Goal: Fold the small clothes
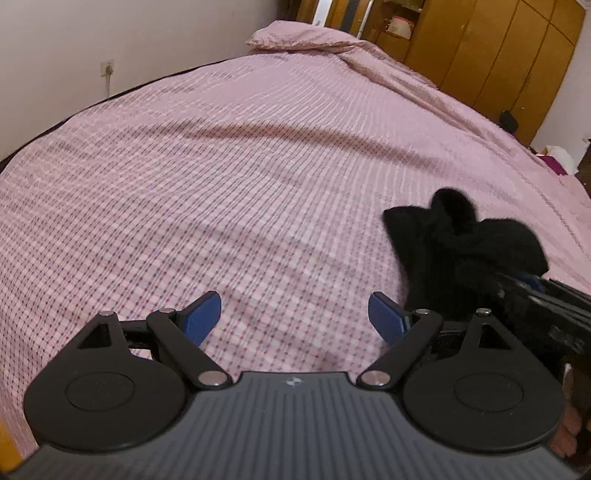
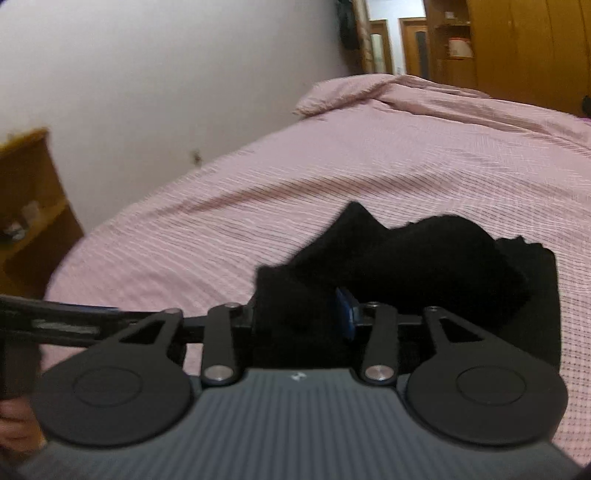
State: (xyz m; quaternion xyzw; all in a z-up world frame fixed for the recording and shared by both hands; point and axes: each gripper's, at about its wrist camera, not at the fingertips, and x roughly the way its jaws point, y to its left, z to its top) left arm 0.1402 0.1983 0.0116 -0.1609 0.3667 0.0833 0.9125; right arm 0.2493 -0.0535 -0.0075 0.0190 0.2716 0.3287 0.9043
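So the right claw (image 2: 303, 314) has black cloth (image 2: 424, 266) bunched between its fingers, grip unclear, dragging it flat on the bed (image 2: 332, 166); left claw (image 1: 295, 317) waits wide apart, empty.

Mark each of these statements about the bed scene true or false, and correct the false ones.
1. The left gripper stands open with nothing between its fingers. True.
2. The black garment hangs over the wardrobe door. False: it lies bunched on the pink bedspread.
3. Black cloth sits between the fingers of the right gripper. True.
4. The bedspread is plain white. False: it is pink with a fine check.
5. A pillow lies at the far end of the bed. True.
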